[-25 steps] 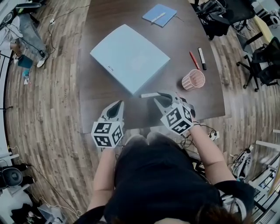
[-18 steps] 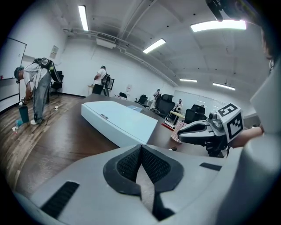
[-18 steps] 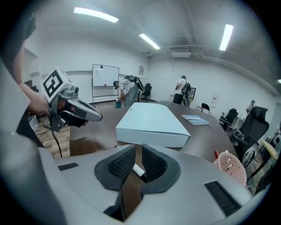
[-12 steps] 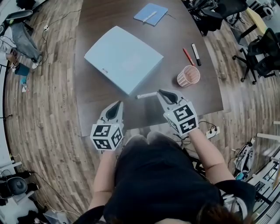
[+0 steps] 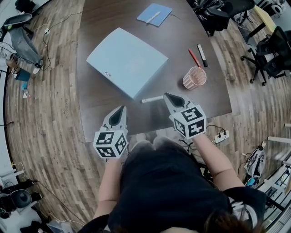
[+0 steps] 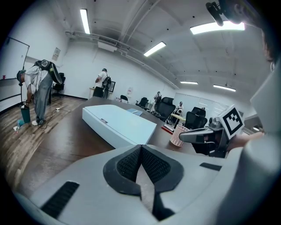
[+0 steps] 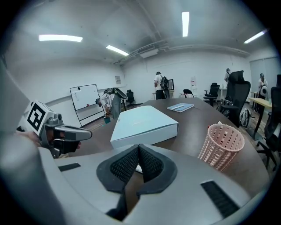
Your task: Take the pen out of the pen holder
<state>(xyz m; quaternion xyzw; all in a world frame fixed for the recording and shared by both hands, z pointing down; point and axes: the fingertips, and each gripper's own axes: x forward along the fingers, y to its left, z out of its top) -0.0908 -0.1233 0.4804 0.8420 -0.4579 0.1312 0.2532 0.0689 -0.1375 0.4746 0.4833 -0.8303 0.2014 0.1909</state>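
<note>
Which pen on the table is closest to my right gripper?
The white pen, on bare table just ahead of the right gripper's tips. The red pen and black marker lie beyond the pink pen holder; another pen lies on the blue notebook.

The head view looks steeply down from above the person onto the desk (image 5: 100, 104), with the box (image 5: 127, 61) toward 12 o'clock. Each gripper view rides low and close behind its own jaws, facing across the desk. All three share the box and pen holder (image 5: 194, 78); the left gripper view catches the right gripper (image 6: 183, 136) at 3 o'clock, the right gripper view the left gripper (image 7: 87, 134) at 9 o'clock
</note>
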